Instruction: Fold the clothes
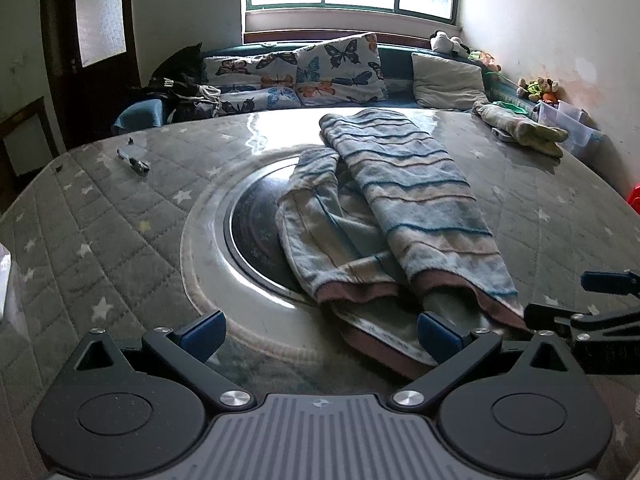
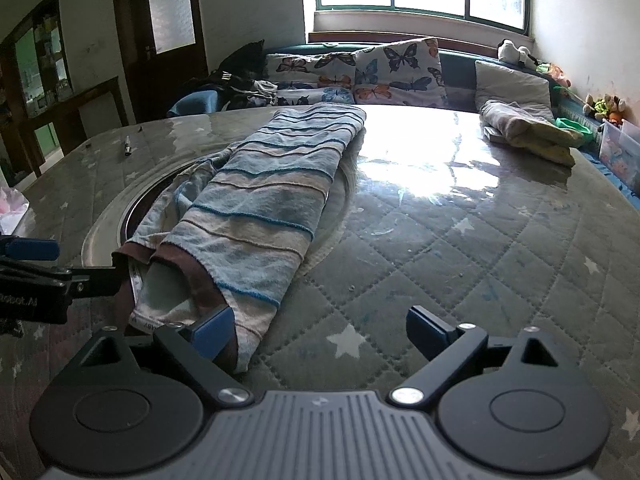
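Note:
A blue and beige striped garment [image 1: 404,200] with a brown hem lies folded lengthwise on the glass-topped table [image 1: 120,216], partly over a round dark inset [image 1: 256,224]. It also shows in the right wrist view [image 2: 256,208]. My left gripper [image 1: 320,336] is open at the near hem, its right pad [image 1: 438,336] touching the cloth. My right gripper [image 2: 320,334] is open at the garment's near right corner, its left pad [image 2: 212,334] on the hem. Each gripper shows at the edge of the other's view.
A second folded garment [image 2: 532,132] lies at the table's far right. A pen [image 2: 128,145] lies at the far left. A sofa with butterfly cushions [image 1: 336,70] runs behind the table, with dark clothes [image 1: 184,88] on its left end. Plastic boxes [image 2: 620,152] stand at right.

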`<move>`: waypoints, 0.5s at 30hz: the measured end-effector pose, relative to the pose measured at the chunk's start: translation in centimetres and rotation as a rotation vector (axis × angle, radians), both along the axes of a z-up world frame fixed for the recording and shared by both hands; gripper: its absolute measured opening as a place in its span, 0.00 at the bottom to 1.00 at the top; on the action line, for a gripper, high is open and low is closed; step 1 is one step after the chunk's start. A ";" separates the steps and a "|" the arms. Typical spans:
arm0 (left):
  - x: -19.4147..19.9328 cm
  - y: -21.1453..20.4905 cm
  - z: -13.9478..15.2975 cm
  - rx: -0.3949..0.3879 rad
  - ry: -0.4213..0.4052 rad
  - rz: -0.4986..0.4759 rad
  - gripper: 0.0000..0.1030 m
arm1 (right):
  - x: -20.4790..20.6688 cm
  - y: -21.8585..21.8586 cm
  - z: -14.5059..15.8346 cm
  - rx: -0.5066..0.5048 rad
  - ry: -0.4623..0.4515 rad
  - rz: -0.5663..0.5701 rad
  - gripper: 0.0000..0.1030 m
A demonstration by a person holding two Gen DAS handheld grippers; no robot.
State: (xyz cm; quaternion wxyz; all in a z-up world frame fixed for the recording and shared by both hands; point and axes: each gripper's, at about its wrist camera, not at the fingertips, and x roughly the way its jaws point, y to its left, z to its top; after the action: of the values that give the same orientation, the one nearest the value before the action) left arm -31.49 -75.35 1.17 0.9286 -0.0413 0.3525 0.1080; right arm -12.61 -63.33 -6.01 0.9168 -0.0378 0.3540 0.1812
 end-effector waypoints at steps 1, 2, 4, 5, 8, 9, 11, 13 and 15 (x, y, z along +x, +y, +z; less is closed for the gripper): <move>0.3 0.0 0.1 0.005 -0.004 0.002 1.00 | 0.1 0.0 0.0 0.001 0.001 0.001 0.91; 0.4 -0.1 0.1 0.009 -0.009 0.005 1.00 | 0.3 0.1 0.0 0.003 0.004 0.001 0.90; 0.8 -1.2 0.3 0.011 -0.021 0.013 1.00 | 0.7 0.1 0.0 0.008 0.011 0.002 0.89; 1.1 -1.1 0.6 0.013 -0.028 0.016 1.00 | 0.9 0.1 0.0 0.011 0.014 0.003 0.88; 2.3 -2.0 1.0 0.020 -0.045 0.030 0.99 | 1.5 0.2 -0.1 0.021 0.023 0.000 0.86; 2.7 -1.8 1.0 0.018 -0.048 0.032 0.99 | 1.7 0.2 -0.1 0.025 0.026 -0.002 0.85; 3.6 -1.3 0.9 0.010 -0.052 0.035 0.95 | 2.2 0.2 -0.1 0.032 0.032 -0.007 0.84; 4.5 -0.7 0.7 -0.004 -0.049 0.032 0.88 | 2.7 0.1 -0.1 0.038 0.037 -0.012 0.83; 5.5 -0.8 0.6 -0.021 -0.052 0.027 0.81 | 3.1 0.1 0.0 0.039 0.038 -0.017 0.82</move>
State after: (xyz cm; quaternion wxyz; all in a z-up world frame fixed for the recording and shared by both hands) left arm -26.00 -76.14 1.75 0.9355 -0.0585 0.3286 0.1156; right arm -9.52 -63.27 -6.06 0.9119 -0.0137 0.3681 0.1810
